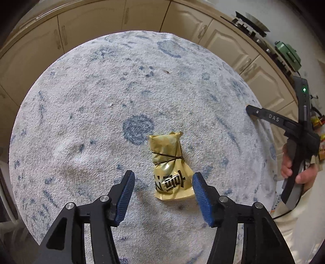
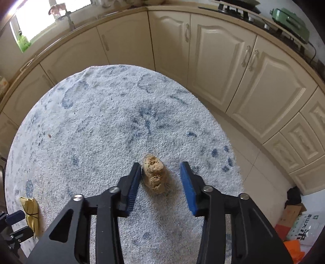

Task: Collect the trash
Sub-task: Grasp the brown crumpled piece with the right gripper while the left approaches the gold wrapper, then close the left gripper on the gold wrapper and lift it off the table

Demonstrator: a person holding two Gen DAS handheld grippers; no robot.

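A crumpled gold wrapper with black lettering [image 1: 169,166] lies on a white-and-blue rug [image 1: 101,101]. My left gripper [image 1: 163,183] is open above it, the wrapper's near end lying between the blue pads without touching them. In the right wrist view a brown, crumbly lump of food [image 2: 153,174] rests on the rug [image 2: 121,121] between the fingers of my right gripper [image 2: 160,174]. That gripper is open: the left pad [image 2: 135,182] sits close beside the lump, the right pad stands well apart. The same gold wrapper [image 2: 30,213] shows at the lower left there.
Cream kitchen cabinets [image 2: 223,67] curve around the rug's far side. A green appliance [image 2: 290,19] stands on the counter. Boxes and bags [image 2: 298,225] lie on the floor at the right. A person's hand [image 1: 292,170] holds the other gripper at the rug's right edge.
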